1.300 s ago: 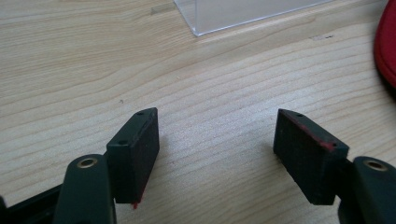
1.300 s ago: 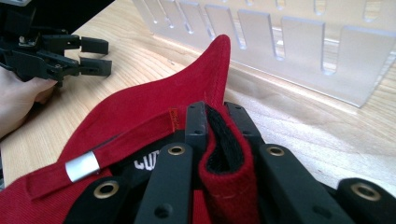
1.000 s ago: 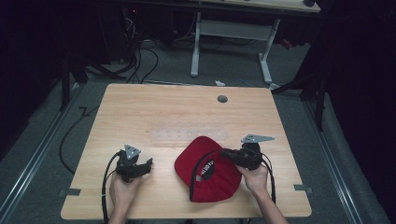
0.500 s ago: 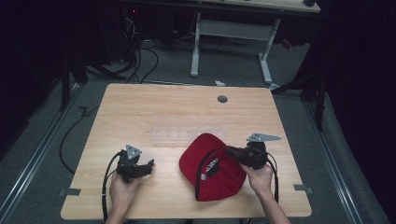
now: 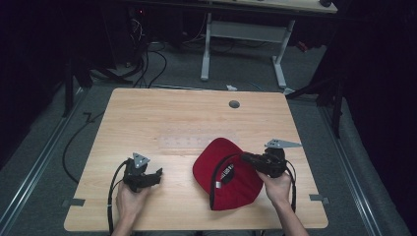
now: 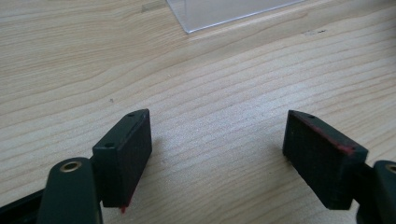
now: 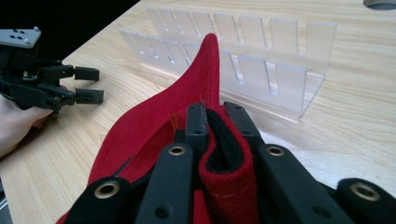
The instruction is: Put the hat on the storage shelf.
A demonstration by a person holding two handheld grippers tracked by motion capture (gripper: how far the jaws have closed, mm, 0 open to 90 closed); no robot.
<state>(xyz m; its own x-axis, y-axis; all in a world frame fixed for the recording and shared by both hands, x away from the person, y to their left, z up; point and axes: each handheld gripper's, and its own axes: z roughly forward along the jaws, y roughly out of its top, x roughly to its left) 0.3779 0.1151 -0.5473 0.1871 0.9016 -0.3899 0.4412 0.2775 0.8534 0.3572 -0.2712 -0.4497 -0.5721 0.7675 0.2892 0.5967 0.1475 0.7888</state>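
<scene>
The red cap (image 5: 227, 173) lay on the near right part of the tabletop (image 5: 147, 113), its inside and black inner band facing up. In the right gripper view, a fold of the cap's red fabric (image 7: 219, 177) with the black band stood between the two black jaws of the right tool (image 7: 223, 122); the jaws were pressed together on that fold. In the high view, the right tool (image 5: 248, 158) reached the cap's right edge from the right, held by the right hand (image 5: 278, 184).

A clear plastic slotted rack (image 5: 196, 142) stood on the tabletop just beyond the cap, toward the far side. In the right gripper view, the rack (image 7: 261, 60) showed two rows of upright dividers behind the raised peak of the cap.

The left tool (image 5: 156, 174) was held by the left hand (image 5: 129, 196) at the near left of the tabletop, well apart from the cap. In the left gripper view, its jaws stood wide apart over bare wood, with nothing between them.

A round grey grommet (image 5: 234, 104) sat near the far edge of the tabletop.
</scene>
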